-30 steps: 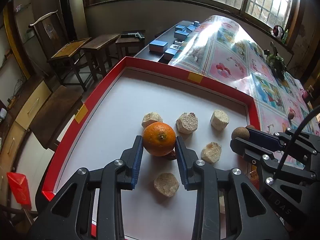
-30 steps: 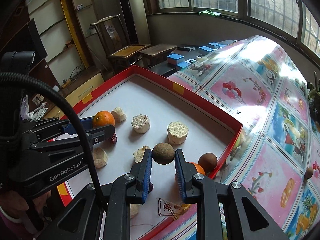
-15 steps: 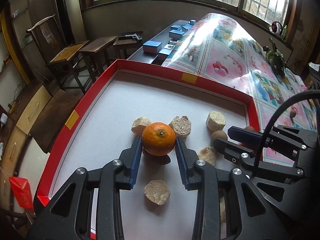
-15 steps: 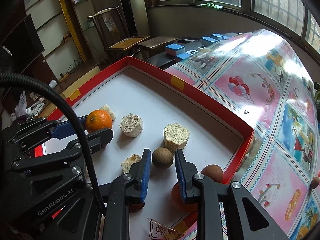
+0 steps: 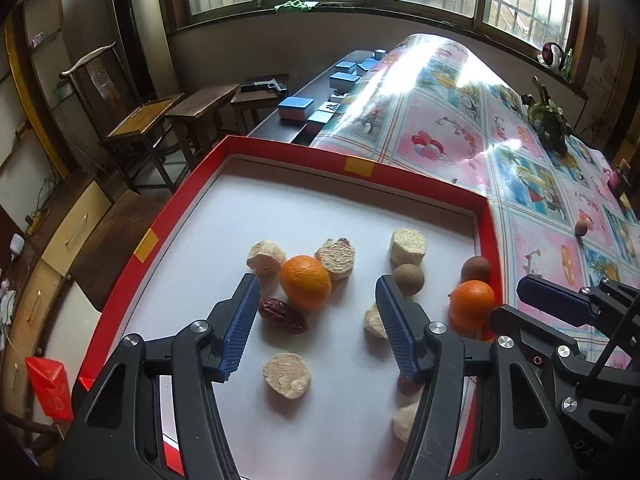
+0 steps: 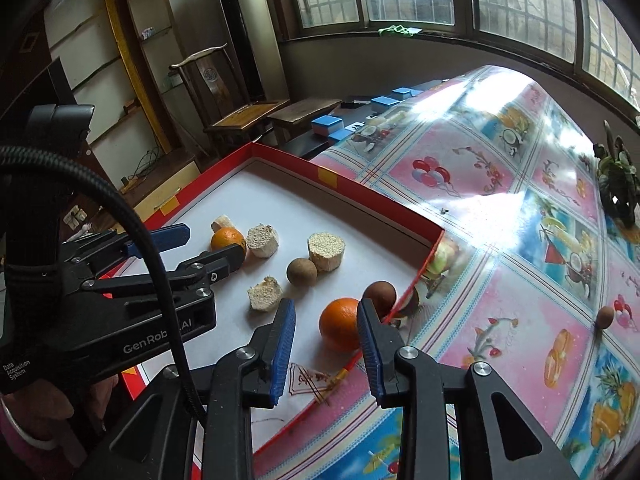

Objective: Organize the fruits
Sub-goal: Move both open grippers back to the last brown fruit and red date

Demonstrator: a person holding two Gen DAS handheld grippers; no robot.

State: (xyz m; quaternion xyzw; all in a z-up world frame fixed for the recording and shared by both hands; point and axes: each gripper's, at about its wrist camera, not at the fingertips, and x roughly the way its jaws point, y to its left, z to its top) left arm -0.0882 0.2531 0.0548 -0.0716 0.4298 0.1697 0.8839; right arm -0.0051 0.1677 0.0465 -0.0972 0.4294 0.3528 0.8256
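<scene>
Left wrist view: L gripper [image 5: 316, 322] at lower centre, jaws apart & just been opening, nothing gripped.
Orange A [image 5: 305, 288]: on white tray floor, mid-frame, beyond the blue pads, nearer the left pad; pads clear of it.
Red date [image 5: 283, 315]: just below-left of orange A, beside the left pad.
Tray [image 5: 168, 220]: red rim, white floor, fills centre of frame.
Corn-cob chunks [image 5: 286, 375]: scattered round the fruit, one low between the jaws.
Right wrist view: R gripper [image 6: 326, 330] at bottom centre, jaws partly apart, just been opening, holding nothing.
Orange B [image 6: 341, 323]: on tray floor near its right rim, between the R pads; contact w/ right pad – can't tell.
Brown round fruit [image 6: 302, 271]: free on tray, above the R gripper, centre frame.
Darker brown fruit [image 6: 379, 294]: by tray's right rim, just above the right pad.
Tablecloth [image 6: 500, 240]: fruit-print, right half of frame.
</scene>
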